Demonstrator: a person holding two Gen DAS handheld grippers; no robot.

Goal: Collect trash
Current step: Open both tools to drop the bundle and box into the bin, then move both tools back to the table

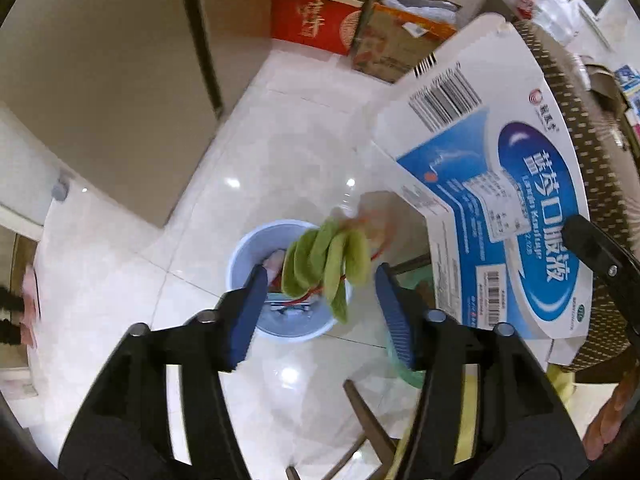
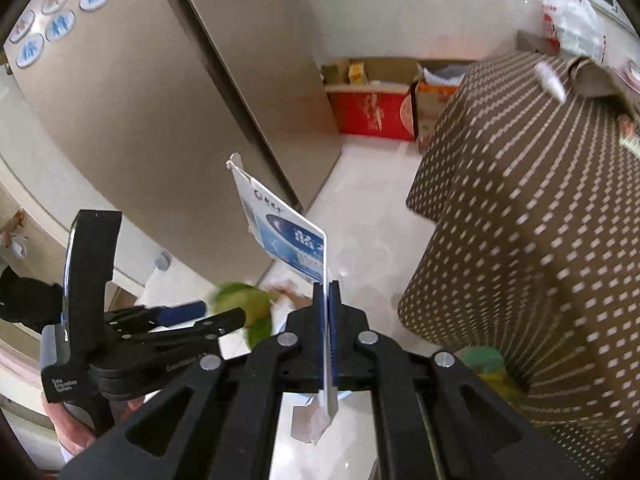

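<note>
My left gripper (image 1: 322, 284) is open above a white trash bin (image 1: 240, 256) on the floor. A green crumpled wrapper with a red string (image 1: 328, 260) is in the air between the fingers, free of both pads, over the bin. My right gripper (image 2: 327, 292) is shut on a flattened blue and white medicine box (image 2: 288, 240), held upright by its edge. The box also shows at the right of the left wrist view (image 1: 500, 184). The left gripper (image 2: 200, 318) and the blurred green wrapper (image 2: 244, 304) show at lower left in the right wrist view.
A table under a brown dotted cloth (image 2: 520, 220) stands to the right. A tall fridge (image 2: 140, 100) is on the left. Red and cardboard boxes (image 2: 372, 112) stand against the far wall. The glossy tiled floor (image 1: 280, 152) surrounds the bin. Chair legs (image 1: 368, 424) are below.
</note>
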